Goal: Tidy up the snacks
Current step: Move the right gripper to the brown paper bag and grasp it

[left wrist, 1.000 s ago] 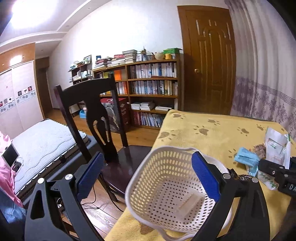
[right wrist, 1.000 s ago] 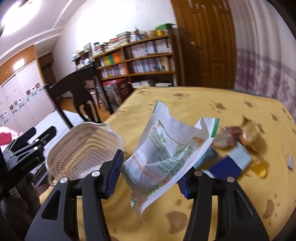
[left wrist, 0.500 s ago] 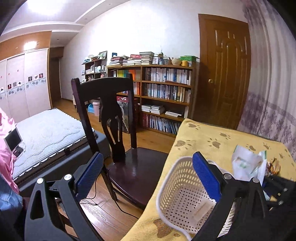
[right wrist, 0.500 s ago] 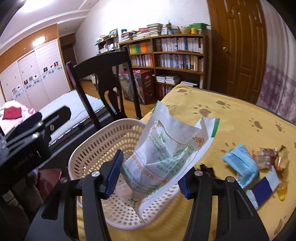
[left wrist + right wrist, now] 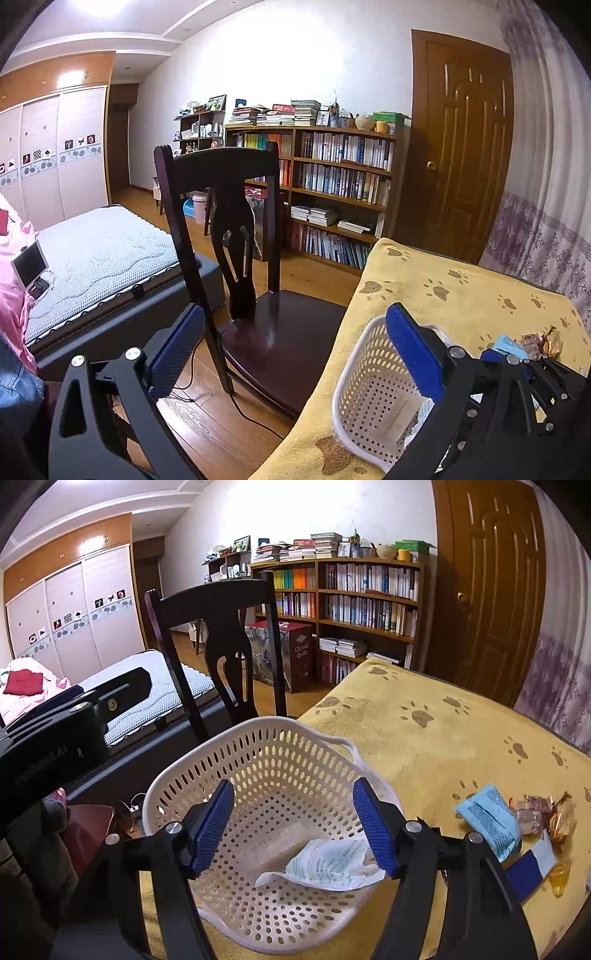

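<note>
White plastic basket (image 5: 266, 775) holds the packet (image 5: 325, 864); right gripper (image 5: 295, 830) is wide and empty above it, left gripper (image 5: 295, 354) wide. Withdrawing carelessly could knock the basket off the near-left table edge.

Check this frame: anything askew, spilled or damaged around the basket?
Nothing spilled or damaged. The basket sits upright near the table edge, and the white packet lies crumpled inside it. The blue packet and candies lie loose on the cloth, not yet sorted. The right gripper is open above the basket.
</note>
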A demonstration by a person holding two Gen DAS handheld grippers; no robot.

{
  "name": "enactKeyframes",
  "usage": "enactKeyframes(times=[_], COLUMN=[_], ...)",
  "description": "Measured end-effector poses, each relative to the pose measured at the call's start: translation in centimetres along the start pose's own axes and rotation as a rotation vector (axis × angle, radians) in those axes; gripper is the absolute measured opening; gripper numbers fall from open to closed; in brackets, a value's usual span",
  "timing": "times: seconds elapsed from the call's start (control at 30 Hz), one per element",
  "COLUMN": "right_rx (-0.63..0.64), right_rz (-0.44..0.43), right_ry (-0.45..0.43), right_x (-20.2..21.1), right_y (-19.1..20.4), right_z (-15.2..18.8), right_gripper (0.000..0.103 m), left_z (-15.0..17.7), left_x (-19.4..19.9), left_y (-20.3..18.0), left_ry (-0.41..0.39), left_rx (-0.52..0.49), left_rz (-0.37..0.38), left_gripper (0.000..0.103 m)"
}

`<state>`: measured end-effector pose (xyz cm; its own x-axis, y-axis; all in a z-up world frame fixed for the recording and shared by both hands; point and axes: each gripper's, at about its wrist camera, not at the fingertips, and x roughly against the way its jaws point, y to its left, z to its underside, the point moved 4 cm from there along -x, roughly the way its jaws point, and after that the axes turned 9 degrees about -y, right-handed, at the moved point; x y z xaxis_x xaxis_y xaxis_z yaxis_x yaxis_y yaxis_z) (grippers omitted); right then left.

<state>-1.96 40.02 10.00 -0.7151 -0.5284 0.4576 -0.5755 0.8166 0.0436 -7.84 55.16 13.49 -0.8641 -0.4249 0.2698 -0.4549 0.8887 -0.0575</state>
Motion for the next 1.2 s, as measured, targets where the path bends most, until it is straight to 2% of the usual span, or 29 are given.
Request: enactKeyframes(times=[0.57,0.97,1.2], right_rx=[-0.147,-0.247,-0.318], right_rz=[0.068,0.184,0.289], right_ry=[0.0,-0.009,-0.013], right_x=[1.1,2.8,4.7], right_y=[-5.7,-13.0,-19.1], right_z=[0.9,2.3,3.9], right_gripper=[0.07,0.077,0.08], left_z=[0.6,1.4,2.1], left_x=[0.0,0.2,0.6], left_y=[-1.5,-4.2,-6.2], left_ry=[0.02,0.037,0.05], left_rx=[-0.023,-0.081,-0.132], left_rz=[0.032,0.072,0.105], left_gripper=[0.1,0.1,0.1])
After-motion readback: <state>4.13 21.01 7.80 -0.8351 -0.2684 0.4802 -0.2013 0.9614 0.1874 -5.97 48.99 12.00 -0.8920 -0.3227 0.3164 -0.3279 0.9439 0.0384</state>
